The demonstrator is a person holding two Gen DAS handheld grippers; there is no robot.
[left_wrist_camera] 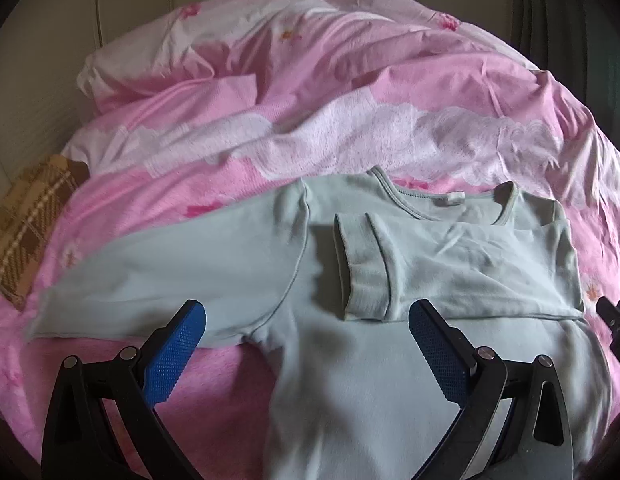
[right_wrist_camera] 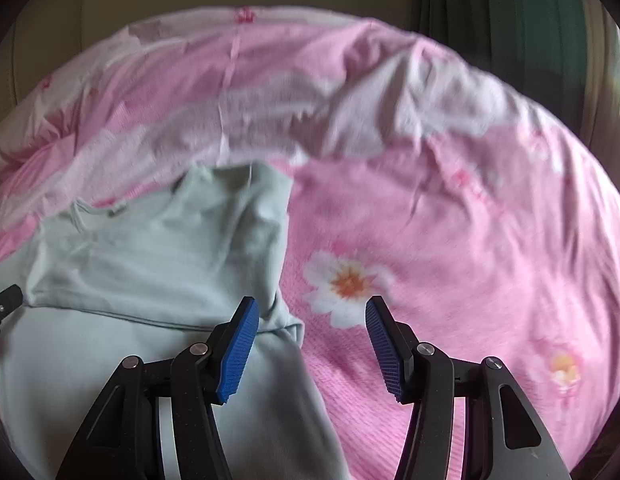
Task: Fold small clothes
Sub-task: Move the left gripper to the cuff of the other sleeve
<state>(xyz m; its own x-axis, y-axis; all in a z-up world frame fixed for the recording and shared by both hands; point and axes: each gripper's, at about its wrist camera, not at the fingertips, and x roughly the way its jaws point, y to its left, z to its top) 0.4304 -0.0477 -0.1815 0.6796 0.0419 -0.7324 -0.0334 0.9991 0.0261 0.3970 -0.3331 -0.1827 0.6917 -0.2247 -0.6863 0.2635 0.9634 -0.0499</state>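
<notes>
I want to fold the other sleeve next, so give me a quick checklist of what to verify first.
1. Left hand-held gripper open, holding nothing: ok.
2. Right hand-held gripper open, holding nothing: ok.
3. One sleeve already folded across the shirt chest: ok.
4. Other sleeve still spread out on the quilt: not ok, fold it next.
5. Shirt lying flat: ok.
6. Bottom hem straight: cannot tell, out of view.
</notes>
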